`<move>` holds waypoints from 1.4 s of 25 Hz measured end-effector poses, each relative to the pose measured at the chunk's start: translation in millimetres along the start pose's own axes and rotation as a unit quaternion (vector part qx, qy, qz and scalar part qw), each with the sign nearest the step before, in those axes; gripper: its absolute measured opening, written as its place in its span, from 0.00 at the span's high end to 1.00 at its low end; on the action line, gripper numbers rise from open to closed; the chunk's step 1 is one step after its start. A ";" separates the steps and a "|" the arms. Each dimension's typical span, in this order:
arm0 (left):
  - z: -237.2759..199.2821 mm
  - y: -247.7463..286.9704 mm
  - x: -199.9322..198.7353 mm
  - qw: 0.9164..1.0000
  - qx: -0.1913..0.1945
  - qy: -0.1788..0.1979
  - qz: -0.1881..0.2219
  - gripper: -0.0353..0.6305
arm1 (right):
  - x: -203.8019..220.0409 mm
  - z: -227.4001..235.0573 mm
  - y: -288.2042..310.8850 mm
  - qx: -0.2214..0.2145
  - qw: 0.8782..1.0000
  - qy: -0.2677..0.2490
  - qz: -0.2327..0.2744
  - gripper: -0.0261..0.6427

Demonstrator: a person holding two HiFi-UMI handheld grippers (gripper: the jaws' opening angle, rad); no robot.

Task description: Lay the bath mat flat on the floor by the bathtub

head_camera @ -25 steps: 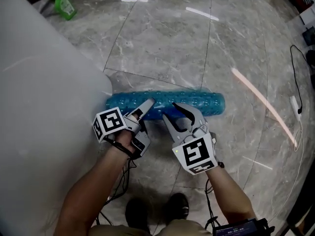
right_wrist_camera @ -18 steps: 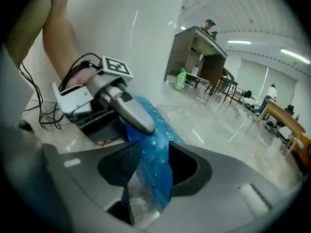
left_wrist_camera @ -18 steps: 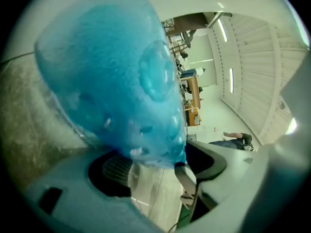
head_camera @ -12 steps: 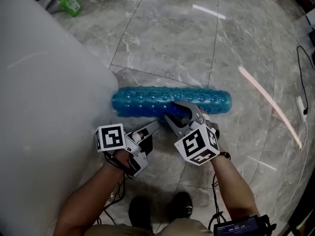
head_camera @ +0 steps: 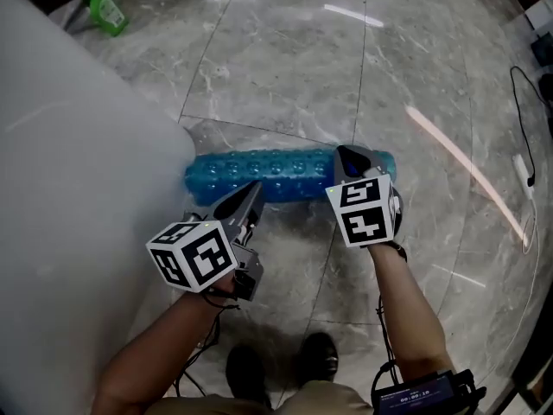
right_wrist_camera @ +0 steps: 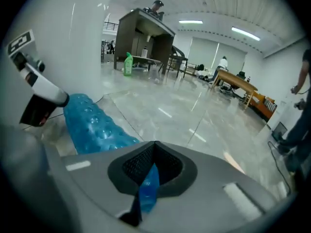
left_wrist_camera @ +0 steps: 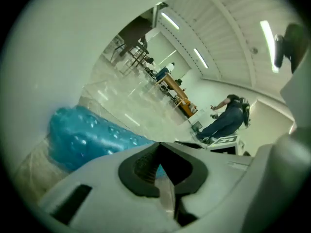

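Blue and rolled up, the mat (head_camera: 276,175) lies on the floor (head_camera: 285,67) with its left end just beside the tub (head_camera: 78,188). My right gripper (head_camera: 351,156) has just been closing and now pinches a blue fold of the mat at the roll's right end. My left gripper (head_camera: 251,190) has also just closed and is clenched tight at the roll's near edge, with only a thin pale strip in its gap; I cannot tell whether that is mat. Well beyond, a green bottle (head_camera: 105,9) stands by the tub.
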State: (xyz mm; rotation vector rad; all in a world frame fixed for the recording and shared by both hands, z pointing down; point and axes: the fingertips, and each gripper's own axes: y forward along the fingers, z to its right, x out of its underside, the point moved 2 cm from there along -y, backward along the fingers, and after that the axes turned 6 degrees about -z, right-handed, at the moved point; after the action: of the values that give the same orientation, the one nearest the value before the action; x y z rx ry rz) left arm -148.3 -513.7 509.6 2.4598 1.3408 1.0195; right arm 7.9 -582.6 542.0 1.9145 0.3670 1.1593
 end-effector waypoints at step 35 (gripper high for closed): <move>-6.2 -51.6 178.6 0.964 -0.098 0.210 -0.130 0.94 | 103.1 -68.7 -114.8 0.026 0.994 0.101 0.014 0.96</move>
State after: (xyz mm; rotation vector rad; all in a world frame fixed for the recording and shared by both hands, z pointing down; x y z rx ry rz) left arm -122.1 -343.1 579.1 1.9267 1.5375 1.5733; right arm 24.5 -415.2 527.1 1.8572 0.4864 1.3783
